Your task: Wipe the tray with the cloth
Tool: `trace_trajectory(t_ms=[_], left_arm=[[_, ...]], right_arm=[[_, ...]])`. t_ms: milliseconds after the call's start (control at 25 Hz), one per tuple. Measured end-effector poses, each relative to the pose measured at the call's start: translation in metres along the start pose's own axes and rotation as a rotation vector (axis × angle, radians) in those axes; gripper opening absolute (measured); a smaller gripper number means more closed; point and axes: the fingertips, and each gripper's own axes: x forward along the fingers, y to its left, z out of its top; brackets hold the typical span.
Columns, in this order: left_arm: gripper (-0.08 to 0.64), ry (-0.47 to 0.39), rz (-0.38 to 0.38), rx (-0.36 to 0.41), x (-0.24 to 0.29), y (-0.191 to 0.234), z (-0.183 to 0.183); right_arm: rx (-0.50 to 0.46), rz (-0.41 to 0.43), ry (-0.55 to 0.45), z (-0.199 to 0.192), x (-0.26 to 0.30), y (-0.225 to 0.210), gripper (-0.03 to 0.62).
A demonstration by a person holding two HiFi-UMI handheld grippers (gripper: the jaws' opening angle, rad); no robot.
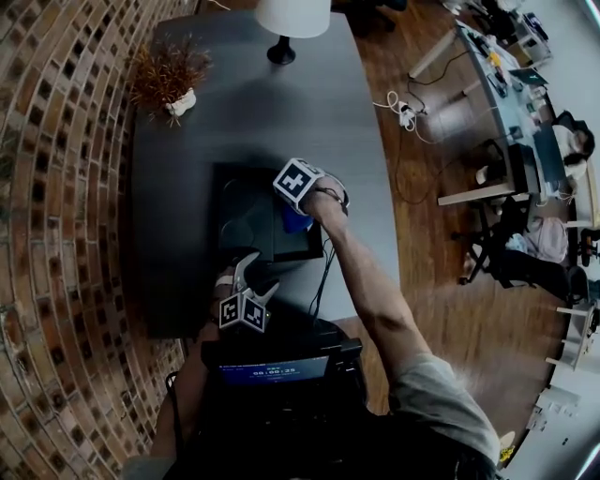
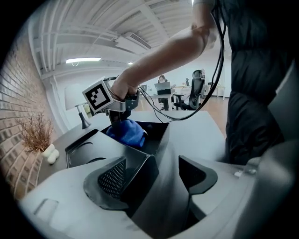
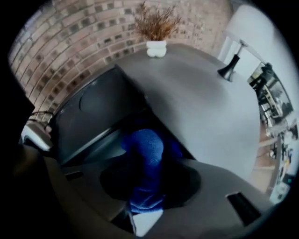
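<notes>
A black tray (image 1: 246, 217) lies on the dark table (image 1: 234, 112); it shows too in the left gripper view (image 2: 156, 133) and the right gripper view (image 3: 93, 109). My right gripper (image 1: 298, 214) points straight down over the tray's right part, shut on a bunched blue cloth (image 1: 296, 223), (image 3: 145, 163), (image 2: 126, 132) that rests on the tray floor. My left gripper (image 1: 249, 274), (image 2: 154, 175) stands open at the tray's near edge, nothing between its jaws. Whether it touches the rim I cannot tell.
A dried plant in a white pot (image 1: 171, 77) and a lamp (image 1: 285, 28) stand at the table's far end. A brick wall (image 1: 56, 187) runs along the left. A cable (image 1: 323, 272) hangs from my right arm. Wooden floor and office desks (image 1: 511, 103) lie right.
</notes>
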Motion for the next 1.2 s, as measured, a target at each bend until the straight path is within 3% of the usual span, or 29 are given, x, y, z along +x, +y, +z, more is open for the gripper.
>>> trace_trajectory(t_ms=[80, 240, 280, 320, 360, 440, 560, 640, 720, 800, 920, 1000, 1080, 1120, 1200], left_arm=[[0.345, 0.000, 0.000, 0.003, 0.000, -0.001, 0.001], [0.345, -0.003, -0.004, 0.018, 0.000, -0.001, 0.002], [0.344, -0.003, -0.003, 0.018, 0.000, 0.000, 0.001], [0.344, -0.003, -0.001, 0.017, 0.000, 0.000, 0.000], [0.344, -0.002, 0.000, 0.013, -0.001, 0.000, 0.000], [0.344, -0.002, 0.001, 0.009, -0.002, -0.001, 0.000], [0.344, -0.010, 0.004, 0.003, 0.000, 0.001, 0.001], [0.345, -0.014, 0.009, -0.004, 0.001, 0.003, 0.001], [0.344, -0.016, 0.009, -0.008, 0.000, 0.001, 0.002], [0.345, -0.019, 0.005, -0.008, -0.001, 0.000, 0.003], [0.345, -0.028, 0.010, -0.013, 0.000, 0.003, 0.005], [0.345, -0.027, 0.011, -0.017, 0.000, 0.003, 0.004], [0.345, -0.026, 0.009, -0.013, -0.001, 0.003, 0.003], [0.345, -0.026, 0.010, -0.012, -0.001, 0.003, 0.003], [0.344, -0.026, 0.014, -0.015, 0.000, 0.003, 0.003]], right_arm=[[-0.189, -0.048, 0.085, -0.007, -0.012, 0.009, 0.129], [-0.870, -0.278, 0.006, 0.016, -0.031, 0.013, 0.129], [-0.950, -0.320, 0.001, 0.018, -0.028, 0.008, 0.129], [-0.927, -0.329, -0.003, 0.020, -0.021, 0.003, 0.129], [-0.820, -0.312, -0.002, 0.021, -0.013, -0.001, 0.130], [-0.519, -0.256, 0.054, 0.015, 0.000, -0.009, 0.130], [-0.162, -0.087, 0.255, -0.004, 0.005, -0.003, 0.130], [-0.054, 0.077, 0.403, -0.022, -0.001, 0.012, 0.129], [-0.017, 0.164, 0.450, -0.033, -0.002, 0.013, 0.129], [0.092, 0.171, 0.334, -0.025, -0.001, -0.001, 0.129], [0.397, 0.216, 0.060, -0.005, -0.014, -0.022, 0.130], [0.517, 0.249, -0.033, -0.010, -0.016, -0.024, 0.132], [0.643, 0.231, -0.117, -0.015, -0.018, -0.024, 0.130], [0.767, 0.240, -0.186, -0.015, -0.021, -0.025, 0.130], [1.150, 0.338, -0.369, -0.012, -0.023, -0.026, 0.129]])
